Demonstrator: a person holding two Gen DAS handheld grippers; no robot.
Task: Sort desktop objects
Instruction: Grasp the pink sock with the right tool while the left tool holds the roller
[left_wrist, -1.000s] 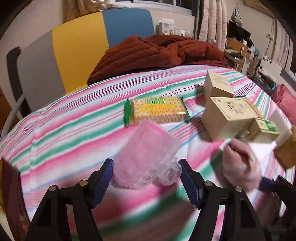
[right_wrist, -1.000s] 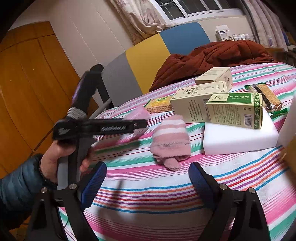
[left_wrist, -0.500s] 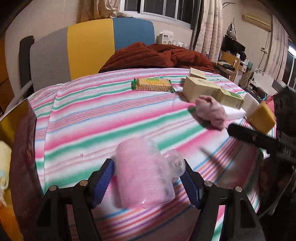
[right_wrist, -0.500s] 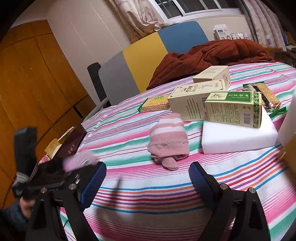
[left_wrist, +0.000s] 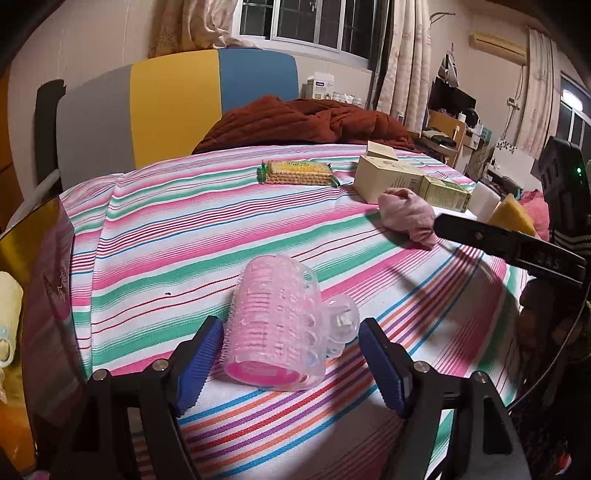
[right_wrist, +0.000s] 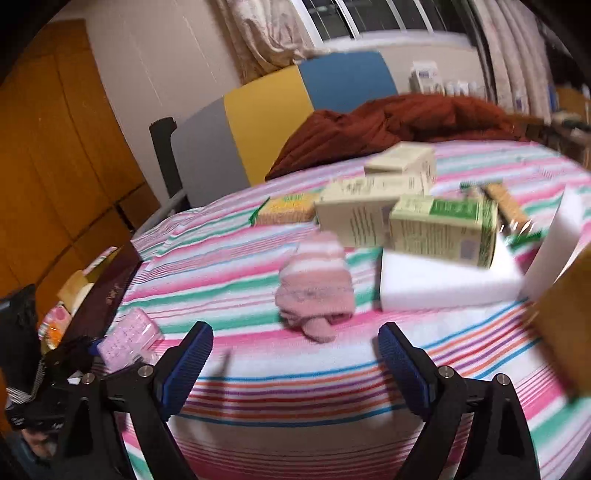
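A: Near field first. What's between your L jaws?

B: Pink hair roller (left_wrist: 275, 325) w/ clear clip, lying on its side on the striped tablecloth (left_wrist: 184, 236), near edge. Your left gripper (left_wrist: 286, 363) has just been opening; the roller sits between the blue pads (left_wrist: 197, 360), left pad at or just beside its bristles, right pad apart from the clip. Released, not clamped.

A: R side?

B: Your right gripper (right_wrist: 295, 363) stands wide, nothing between its fingers, pointed down-fwd over the cloth. Pink sock (right_wrist: 316, 286) lies just beyond it.

A: What does each view add?

B: R wrist cam shows the dark box (right_wrist: 101, 299) at the table's left edge, items inside, and your L tool beside it w/ the roller. L wrist cam shows the R tool's black finger from the side, plus the yellow sponge (left_wrist: 511, 216) clearly.

A: Further back?

B: White foam block (right_wrist: 443, 280) w/ green carton (right_wrist: 443, 229) on it, beige cartons (right_wrist: 354, 218) behind, cracker pack (left_wrist: 297, 172) mid-table. Rust blanket (left_wrist: 306, 120) at the far edge.
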